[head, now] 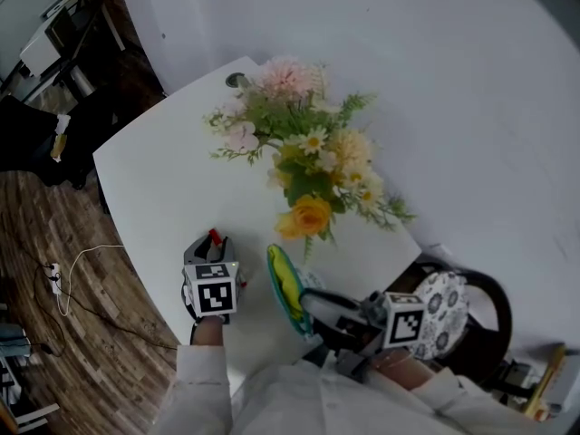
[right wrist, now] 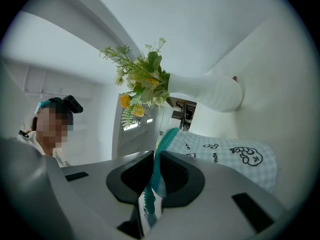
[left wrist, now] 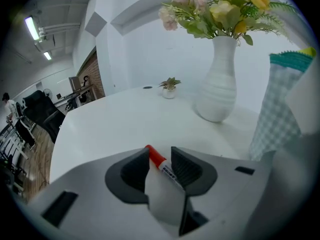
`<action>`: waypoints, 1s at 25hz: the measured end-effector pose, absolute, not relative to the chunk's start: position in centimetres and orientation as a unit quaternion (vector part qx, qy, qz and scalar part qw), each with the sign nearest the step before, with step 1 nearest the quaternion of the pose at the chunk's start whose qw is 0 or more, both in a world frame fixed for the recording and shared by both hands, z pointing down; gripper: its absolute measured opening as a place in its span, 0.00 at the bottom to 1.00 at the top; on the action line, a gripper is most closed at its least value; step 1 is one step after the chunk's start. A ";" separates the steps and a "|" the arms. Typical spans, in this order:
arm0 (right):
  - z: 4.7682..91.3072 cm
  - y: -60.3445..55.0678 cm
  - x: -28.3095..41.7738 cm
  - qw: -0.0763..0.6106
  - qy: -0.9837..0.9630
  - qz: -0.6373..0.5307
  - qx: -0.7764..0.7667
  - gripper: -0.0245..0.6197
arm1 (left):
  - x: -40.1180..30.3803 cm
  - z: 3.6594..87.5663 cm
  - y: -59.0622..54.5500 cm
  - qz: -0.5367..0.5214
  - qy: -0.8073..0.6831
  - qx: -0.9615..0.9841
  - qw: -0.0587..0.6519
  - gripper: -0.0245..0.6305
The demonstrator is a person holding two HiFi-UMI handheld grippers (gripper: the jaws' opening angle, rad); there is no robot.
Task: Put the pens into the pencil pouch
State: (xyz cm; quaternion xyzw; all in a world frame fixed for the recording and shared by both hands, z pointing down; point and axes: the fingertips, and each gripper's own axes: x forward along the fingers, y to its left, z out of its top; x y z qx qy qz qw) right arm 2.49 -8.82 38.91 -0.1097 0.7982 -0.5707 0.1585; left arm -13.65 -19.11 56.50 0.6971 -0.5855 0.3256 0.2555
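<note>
The left gripper (left wrist: pixel 159 153) is hanging over the white table (left wrist: pixel 115 119) with its jaws spread wide; a red-capped pen (left wrist: pixel 154 157) is lying on the tabletop in the gap between them, close against one pad but not being squeezed, so nothing is being carried. Just beside it, the right gripper (right wrist: pixel 155 153) is pinching the teal zip edge of the pencil pouch (right wrist: pixel 230 156) with its jaws nearly together; it is keeping the checked pouch propped up with its mouth gaping open, as the head view shows. The pen is sitting outside the pouch, near its mouth; whether any pens are already lying inside I cannot tell, and no other pen is showing on the table. As I judge it, the task is standing at the pick; closing on the pen, lifting it across and dropping it into the opening are all remaining. Farther back a white vase (left wrist: pixel 217 84) is holding flowers (left wrist: pixel 220 11); beyond it a small potted plant (left wrist: pixel 169 88) is sitting near the far edge.
</note>
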 end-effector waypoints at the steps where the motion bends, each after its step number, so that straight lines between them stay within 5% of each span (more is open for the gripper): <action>1: 38.9 -8.9 2.5 0.159 0.797 -0.572 -0.110 0.11 | -13.8 56.5 -19.2 0.326 -0.588 0.694 0.258 0.22; 25: 39.0 -9.4 3.1 0.158 0.794 -0.578 -0.106 0.11 | -14.6 57.2 -19.0 0.315 -0.593 0.675 0.307 0.17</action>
